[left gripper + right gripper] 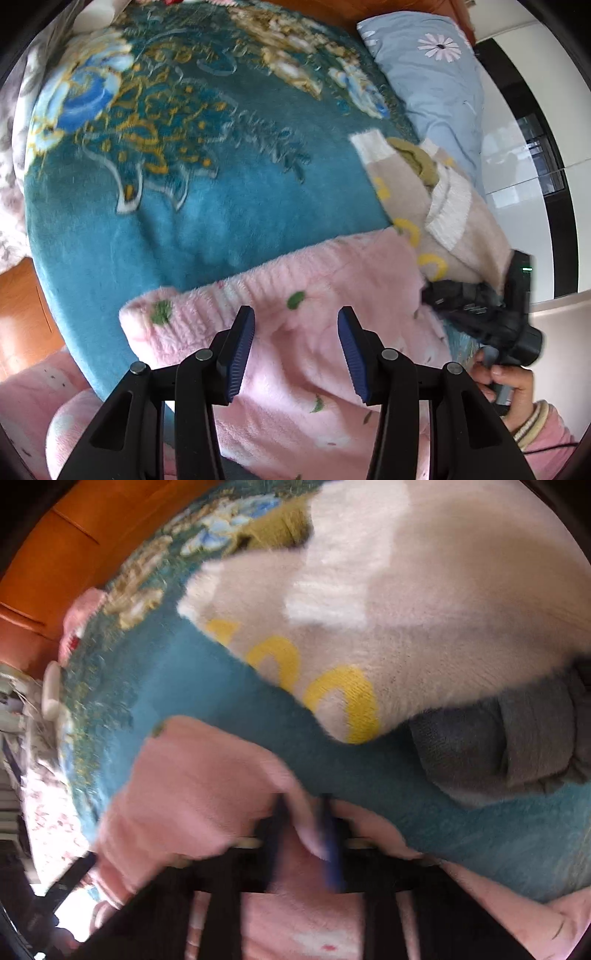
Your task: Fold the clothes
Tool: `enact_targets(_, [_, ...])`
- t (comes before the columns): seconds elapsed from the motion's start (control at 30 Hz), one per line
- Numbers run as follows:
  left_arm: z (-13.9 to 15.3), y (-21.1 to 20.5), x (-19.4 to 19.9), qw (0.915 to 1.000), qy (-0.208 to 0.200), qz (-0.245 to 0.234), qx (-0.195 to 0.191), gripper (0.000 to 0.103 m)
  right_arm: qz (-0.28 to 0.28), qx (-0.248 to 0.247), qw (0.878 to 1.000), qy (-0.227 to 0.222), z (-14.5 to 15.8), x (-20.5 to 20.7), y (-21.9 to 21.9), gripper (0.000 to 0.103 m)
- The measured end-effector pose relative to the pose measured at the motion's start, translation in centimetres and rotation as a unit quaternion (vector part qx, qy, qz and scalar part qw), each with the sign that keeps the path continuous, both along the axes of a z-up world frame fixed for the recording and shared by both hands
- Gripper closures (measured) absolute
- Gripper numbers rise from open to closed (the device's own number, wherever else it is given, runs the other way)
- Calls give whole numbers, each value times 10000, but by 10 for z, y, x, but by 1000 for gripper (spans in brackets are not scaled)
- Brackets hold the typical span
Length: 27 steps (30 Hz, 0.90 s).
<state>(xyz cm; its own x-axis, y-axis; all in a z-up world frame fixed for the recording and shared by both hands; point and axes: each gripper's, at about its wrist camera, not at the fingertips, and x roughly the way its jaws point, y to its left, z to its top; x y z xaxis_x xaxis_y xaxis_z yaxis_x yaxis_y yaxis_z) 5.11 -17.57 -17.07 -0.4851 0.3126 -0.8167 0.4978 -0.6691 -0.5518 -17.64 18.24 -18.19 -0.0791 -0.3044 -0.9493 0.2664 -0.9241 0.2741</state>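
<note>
A fluffy pink garment (pixel 317 295) with small green marks lies on the teal floral blanket (pixel 207 206), its ribbed hem toward the blanket's middle. My left gripper (pixel 295 343) is open just above the pink cloth, holding nothing. My right gripper (pixel 306 834) is shut on a fold of the pink garment (pixel 192 786); this view is blurred. The right gripper also shows in the left wrist view (pixel 491 306) at the garment's right edge. A beige sweater (pixel 417 192) with yellow rings and white trim lies to the right; it also shows in the right wrist view (pixel 406 609).
A pale blue pillow (pixel 436 81) with a daisy print lies at the bed's far right. A grey cloth (pixel 498 738) lies under the beige sweater. Orange wooden floor (pixel 22 306) shows at the left, and a wooden headboard (pixel 55 554) behind the blanket.
</note>
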Motion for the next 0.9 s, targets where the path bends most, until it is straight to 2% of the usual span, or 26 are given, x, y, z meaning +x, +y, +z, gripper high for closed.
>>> enact_targets(0.17, [-8, 6, 1, 9999, -80, -61, 41, 55, -229, -675, 9959, 563, 47, 14, 6, 99])
enact_targets(0.33, [-12, 4, 4, 9997, -39, 37, 231, 55, 758, -830, 9880, 1055, 84, 78, -21, 99])
enact_targets(0.4, [-15, 1, 6, 9992, -29, 141, 371, 55, 1327, -622, 9859, 807, 64, 112, -34, 99])
enact_targets(0.5, [-17, -1, 11, 9987, -45, 218, 459, 55, 1610, -433, 9858, 202, 23, 143, -45, 98])
enact_targets(0.57, [-17, -2, 13, 9987, -62, 230, 451, 55, 1562, -446, 9867, -108, 7, 153, -45, 95])
enact_targets(0.67, [-19, -1, 12, 9987, -102, 233, 448, 55, 1634, -647, 9841, -270, 16, 153, -41, 91])
enact_targets(0.73, [-21, 0, 9, 9989, -127, 194, 415, 55, 1644, -917, 9820, -142, 35, 145, -30, 76])
enact_targets(0.77, [-21, 1, 9, 9990, -150, 161, 381, 55, 1568, -1005, 9825, 32, 46, 137, -23, 74])
enact_targets(0.83, [-23, 2, 9, 9991, -187, 131, 359, 55, 1234, -1017, 9863, 394, 62, 117, -3, 73])
enact_targets(0.9, [-25, 1, 11, 9990, -215, 132, 378, 55, 626, -823, 9927, 616, 67, 88, 22, 73])
